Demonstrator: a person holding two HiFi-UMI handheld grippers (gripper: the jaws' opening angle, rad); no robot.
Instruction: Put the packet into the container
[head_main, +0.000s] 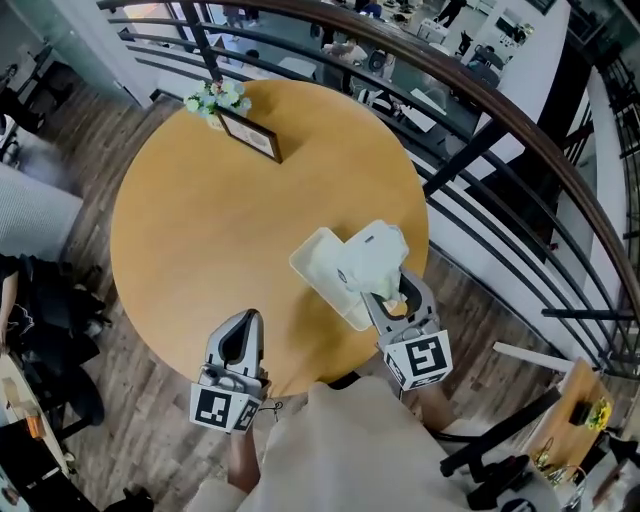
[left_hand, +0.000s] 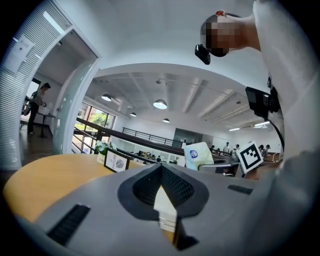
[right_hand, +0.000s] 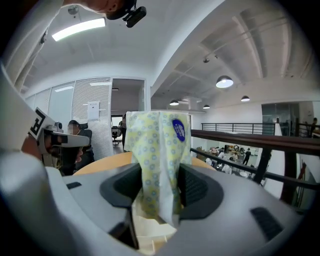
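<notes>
While your right tool grips the packet over the container at the desk's four o'clock, your left tool sits closed, empty, at six.

Head view: packet covers the right part of container; right hand-held gripper fingertips buried under it; framed card print too small to read; right gripper view: packet's lower end lost between the jaws.
</notes>
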